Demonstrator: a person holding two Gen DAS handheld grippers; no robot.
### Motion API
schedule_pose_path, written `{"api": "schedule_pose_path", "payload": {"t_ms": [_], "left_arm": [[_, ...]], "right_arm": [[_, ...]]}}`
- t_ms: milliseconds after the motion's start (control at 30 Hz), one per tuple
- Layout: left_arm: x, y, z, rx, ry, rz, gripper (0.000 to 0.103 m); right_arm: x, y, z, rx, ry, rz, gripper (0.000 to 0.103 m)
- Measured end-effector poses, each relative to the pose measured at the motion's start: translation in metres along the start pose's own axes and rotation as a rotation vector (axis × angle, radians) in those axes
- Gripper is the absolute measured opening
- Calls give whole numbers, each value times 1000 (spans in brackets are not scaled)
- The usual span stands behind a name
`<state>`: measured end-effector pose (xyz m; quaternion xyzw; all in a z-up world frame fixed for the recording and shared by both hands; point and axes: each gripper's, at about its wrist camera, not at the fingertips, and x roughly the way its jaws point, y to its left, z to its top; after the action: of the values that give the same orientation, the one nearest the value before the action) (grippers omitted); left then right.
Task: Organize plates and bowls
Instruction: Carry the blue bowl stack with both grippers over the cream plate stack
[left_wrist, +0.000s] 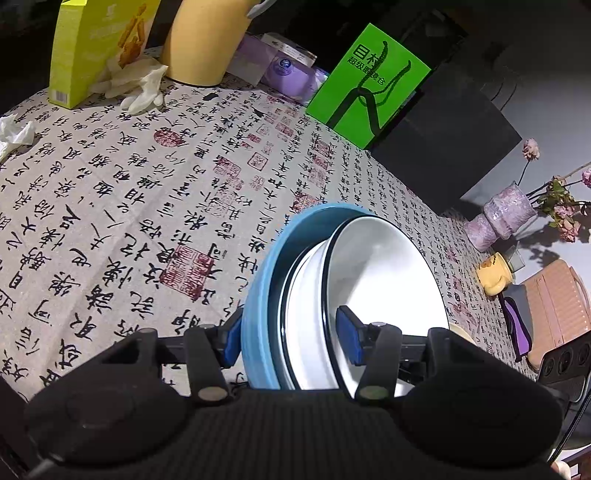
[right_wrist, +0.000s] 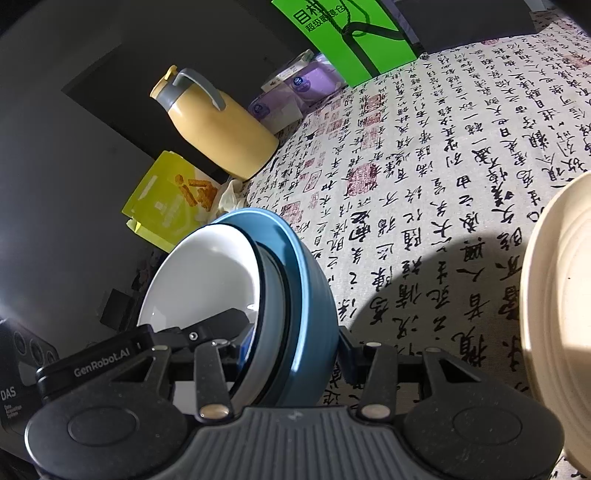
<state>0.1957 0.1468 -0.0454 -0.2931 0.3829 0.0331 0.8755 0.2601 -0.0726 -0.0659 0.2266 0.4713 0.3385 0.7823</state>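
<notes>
Bowls nested together stand on edge between both grippers above the calligraphy-print tablecloth (left_wrist: 129, 192): a blue bowl (left_wrist: 258, 295) outermost, with two white black-rimmed bowls (left_wrist: 388, 280) stacked inside, three in all as far as the rims show. In the left wrist view the stack's mouth faces right, its rim plane running away from the camera; in the right wrist view the mouth faces left. The left gripper (left_wrist: 291, 341) is clamped across the stack's edge, one blue pad outside the blue wall, the other inside the inner white bowl. The right gripper (right_wrist: 295, 349) is likewise clenched over the stack's rim. Only the right wrist view shows one cream plate (right_wrist: 554, 314), lying at its right edge, and the handle of the yellow jug (right_wrist: 218, 136). Only the left wrist view shows one purple vase (left_wrist: 502, 218) with dried flowers and one yellow mug (left_wrist: 493, 275). Both views show one green box (left_wrist: 369, 88).
</notes>
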Motion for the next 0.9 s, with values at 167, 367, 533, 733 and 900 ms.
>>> {"api": "schedule_pose_path", "payload": {"t_ms": [167,367,533,733,900], "left_arm": [[2,-8,-2,9,4,1,52],[6,-18,-4,22,5,4,52],[8,-27,-8,33,8,4,52],[13,-37,-11,47,12,5,52],[16,-48,-13,59,16,2,52]], "right_arm": [[-6,-6,1,9,-8,3,44],[-13,-13,2,18,-16,6,44],[-19,-19,3,25,-23,7,44],[-28,-27,4,38,-33,8,44],[-35,-35,5,46,-42,8,44]]}}
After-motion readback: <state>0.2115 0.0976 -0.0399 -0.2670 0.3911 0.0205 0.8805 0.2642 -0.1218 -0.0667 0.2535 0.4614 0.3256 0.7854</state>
